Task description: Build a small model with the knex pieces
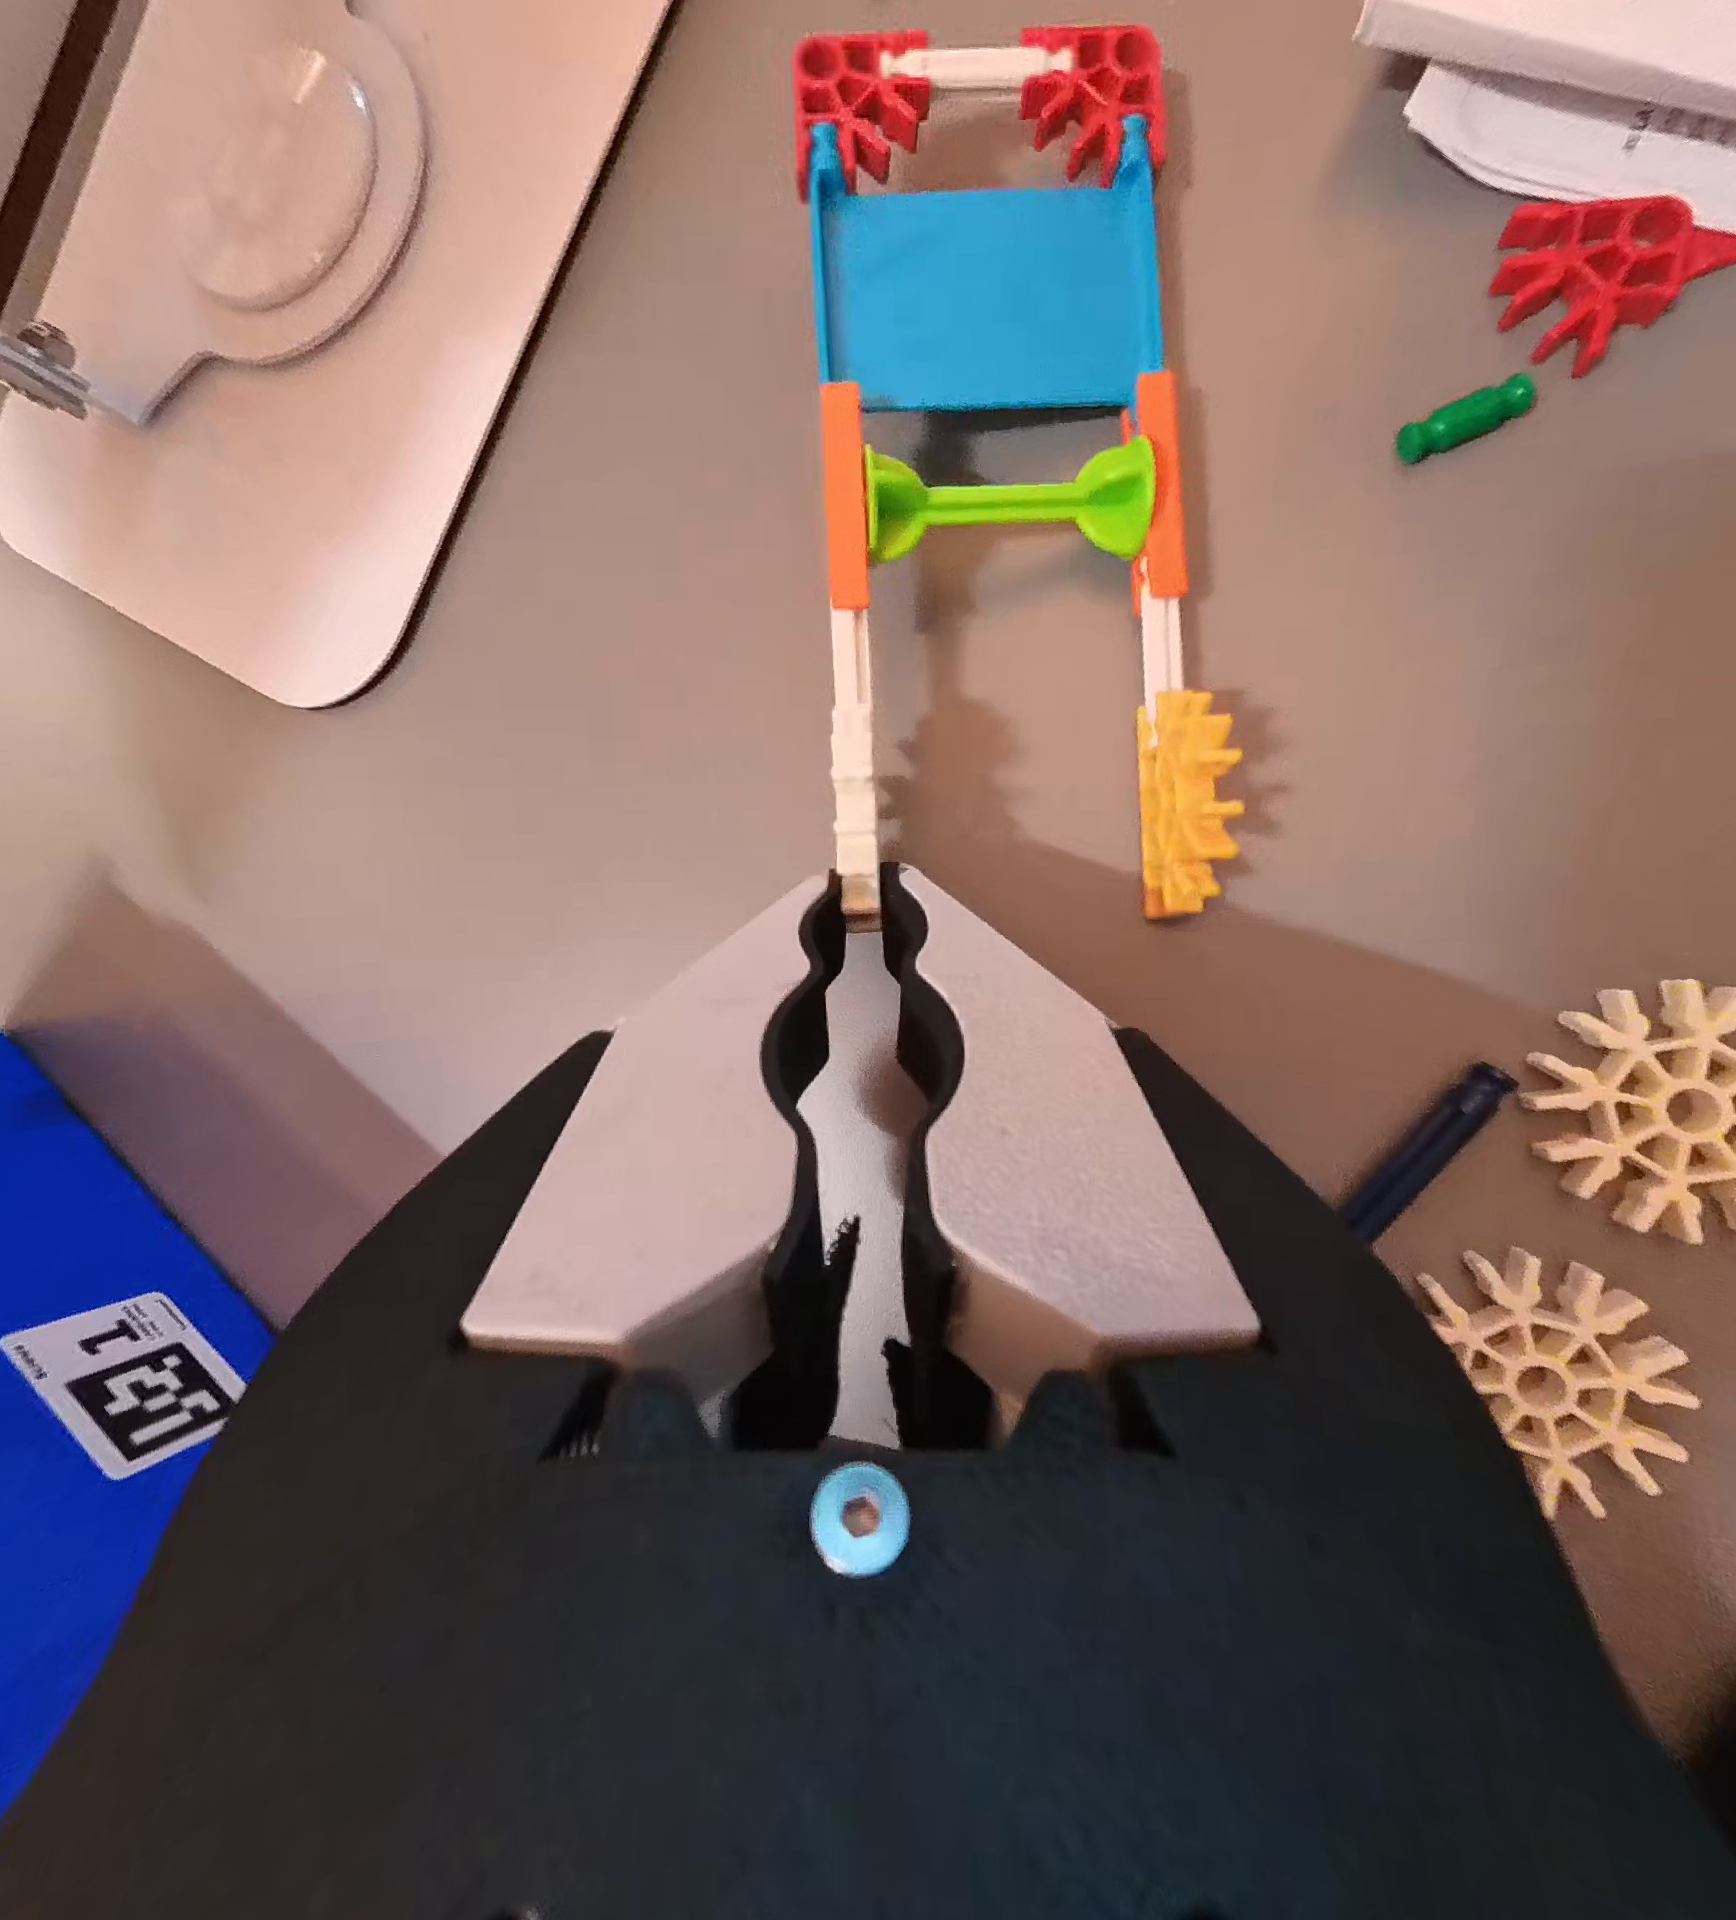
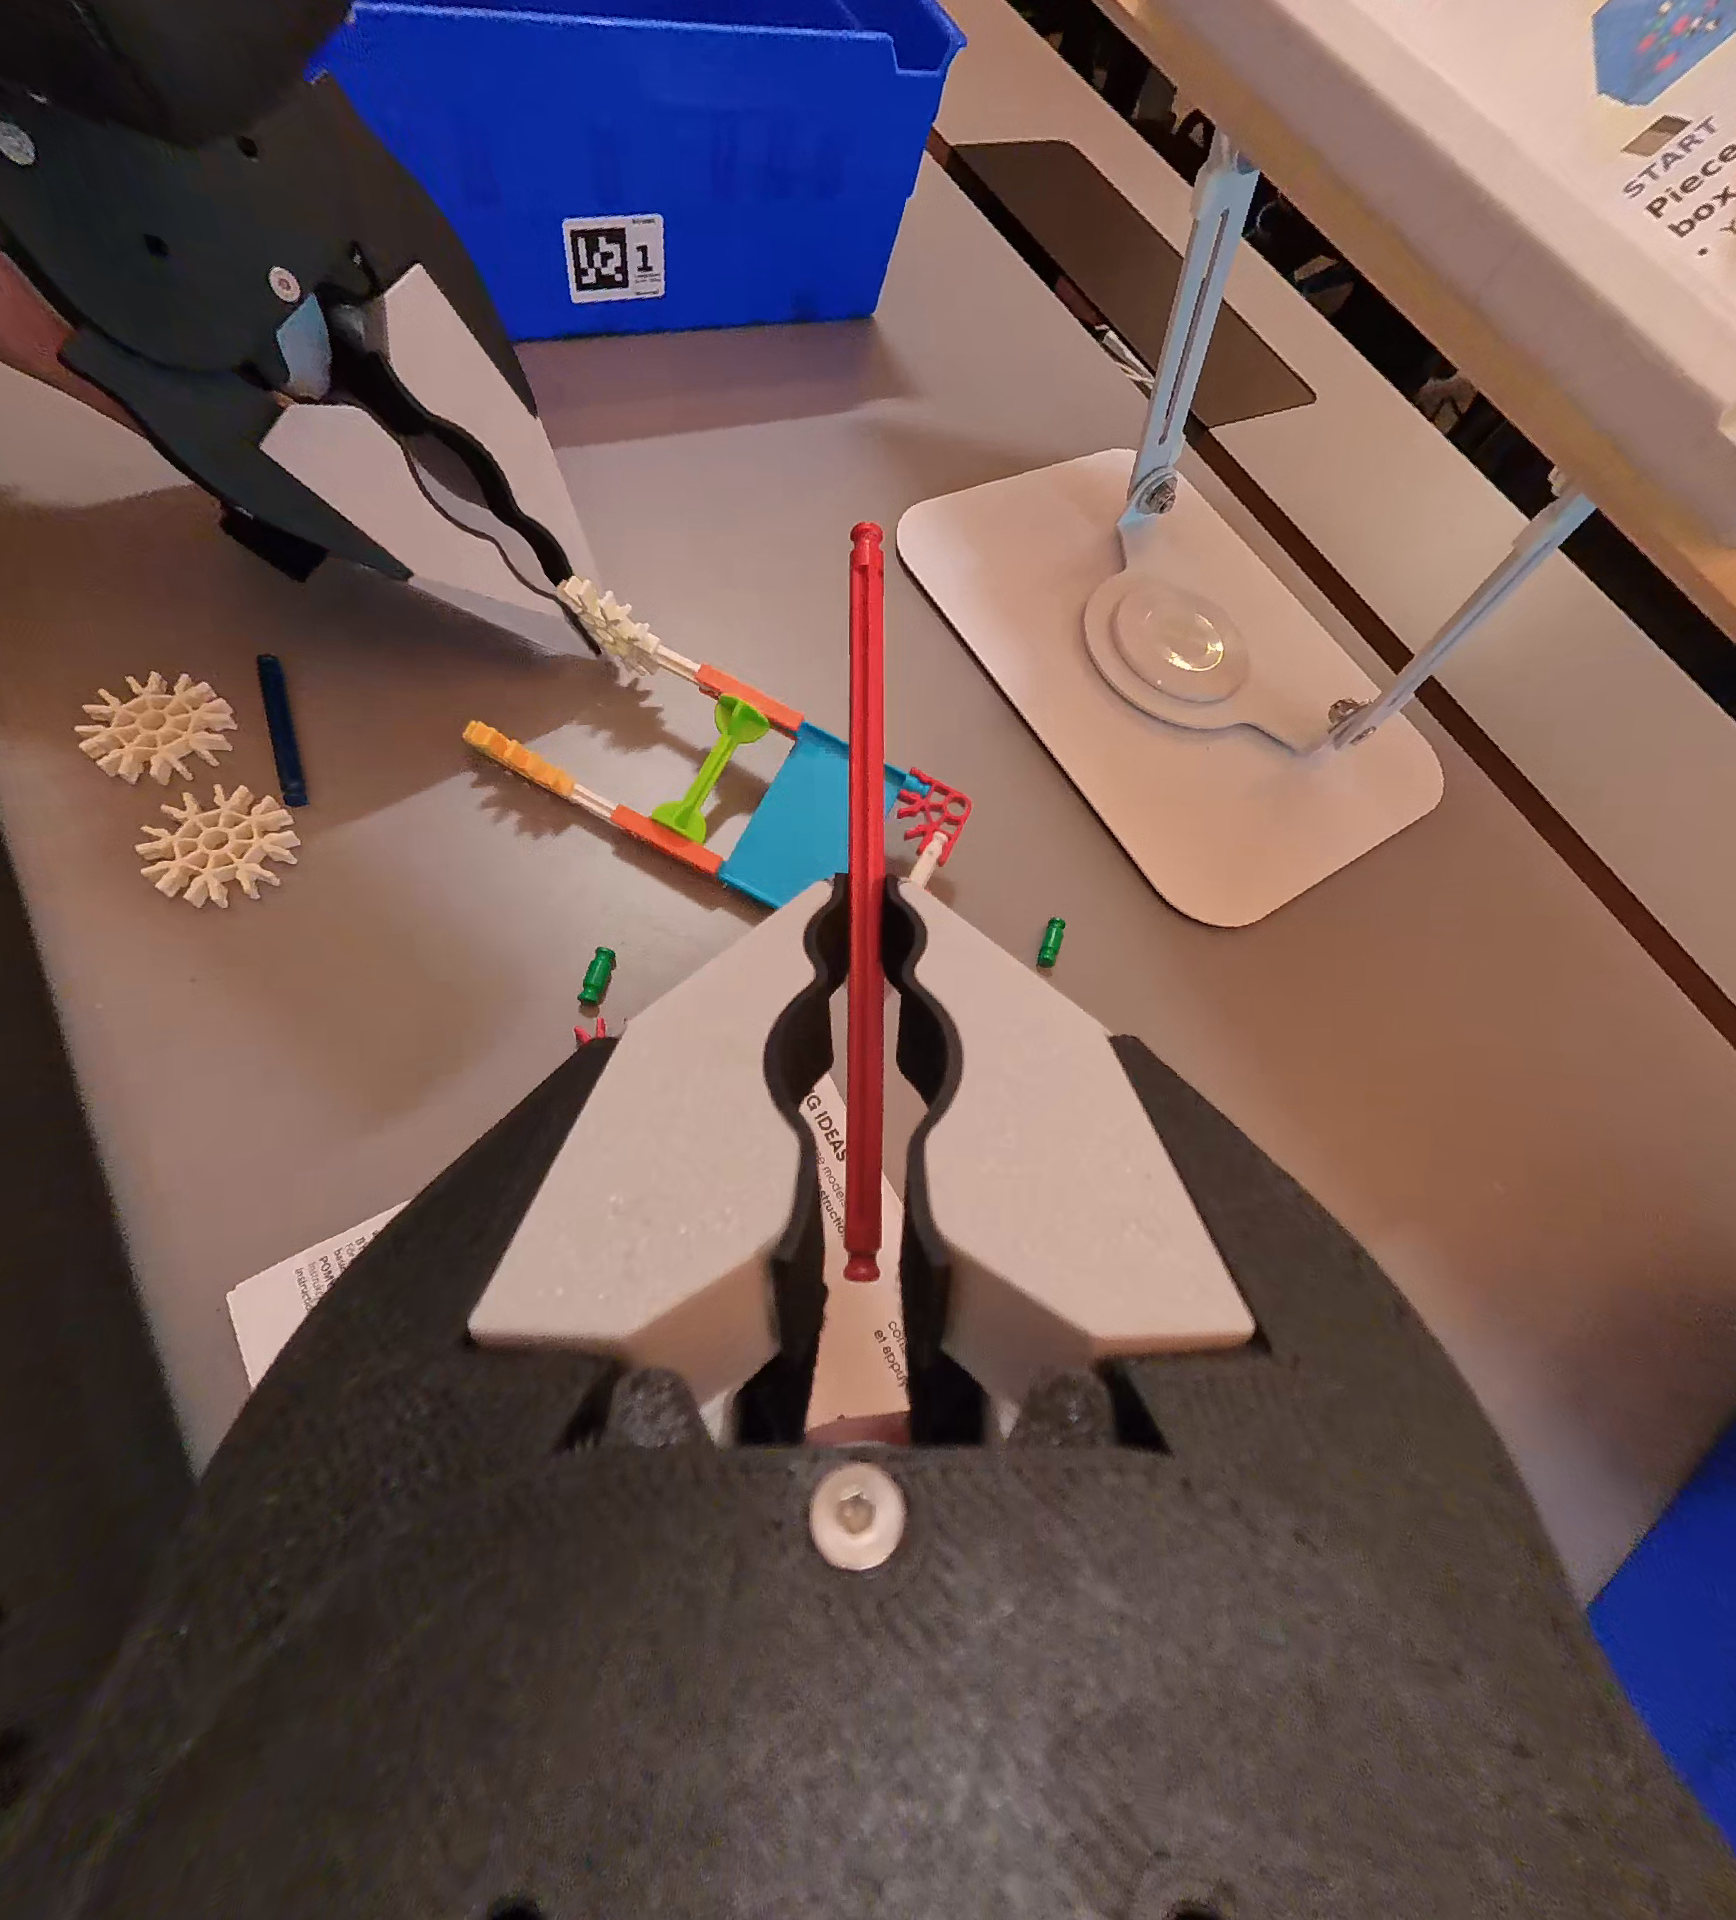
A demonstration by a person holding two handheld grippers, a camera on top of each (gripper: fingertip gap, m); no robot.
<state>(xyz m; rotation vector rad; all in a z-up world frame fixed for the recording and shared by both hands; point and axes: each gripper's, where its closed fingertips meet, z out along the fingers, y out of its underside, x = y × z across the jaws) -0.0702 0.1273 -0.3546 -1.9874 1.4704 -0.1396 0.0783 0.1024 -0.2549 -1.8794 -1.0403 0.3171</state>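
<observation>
A toy assembly lies on the grey table: a blue panel [image 1: 989, 301], two red connectors [image 1: 859, 99], orange sleeves [image 1: 843, 488], a lime green spool piece [image 1: 1009, 504], and a yellow connector [image 1: 1181, 810]. My left gripper [image 1: 862, 899] is shut on the edge of the white snowflake connector [image 1: 859, 821] at the end of the assembly's left white rod. The right wrist view shows the same grip [image 2: 573, 597] on that connector [image 2: 615, 623]. My right gripper [image 2: 865, 904] is shut on a long red rod [image 2: 865, 727] and holds it above the blue panel [image 2: 791, 821].
A white lamp base [image 1: 220, 312] stands at the far left. A blue bin [image 2: 635, 156] has a tag. Two cream snowflake connectors [image 1: 1674, 1112] [image 1: 1560, 1382], a dark blue rod [image 1: 1425, 1153], a green short rod [image 1: 1466, 416], a red connector [image 1: 1612, 275] and papers [image 1: 1622, 104] lie to the right. My right fingertips sit around 20 centimeters from my left ones.
</observation>
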